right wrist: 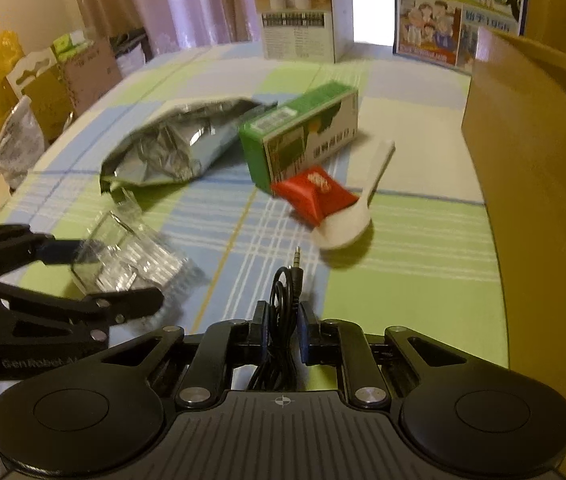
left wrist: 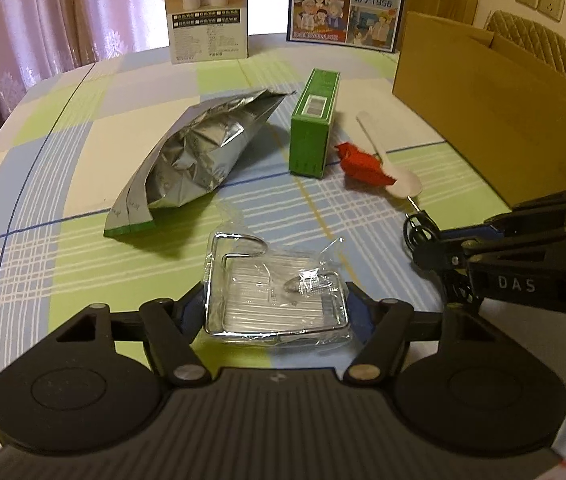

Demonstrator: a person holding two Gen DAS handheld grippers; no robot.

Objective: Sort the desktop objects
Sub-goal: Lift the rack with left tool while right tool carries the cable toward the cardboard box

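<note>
While the black audio cable [right wrist: 283, 300] is pinched between the two fingers of the right gripper [right wrist: 281, 322], its coil sticks up above them and the metal plug points forward over the checked tablecloth [right wrist: 423, 280]; loose loops hang below the fingers. The left gripper [left wrist: 277, 306] has its fingers on both sides of a wire rack in clear plastic wrap [left wrist: 279, 292], and they seem to touch the wrap on each side, so I judge it is gripping this rack — though the rack may partly rest on the cloth.

Further out lie a silver foil bag [left wrist: 191, 156], a green box [left wrist: 315, 124], a red packet [left wrist: 363, 164] resting on a white spoon [left wrist: 399, 180], and at the right side a big open cardboard box [left wrist: 483, 112], which is probably where the things go.

What could go wrong: the cable is thin and held only at part of its coil, so the hanging loops may catch on the box edge or slip out when it is moved. The plastic wrap is smooth and crumpled, so the rack could slide or tilt between the fingers. The two grippers are also near each other and could collide if both go toward the box together.
</note>
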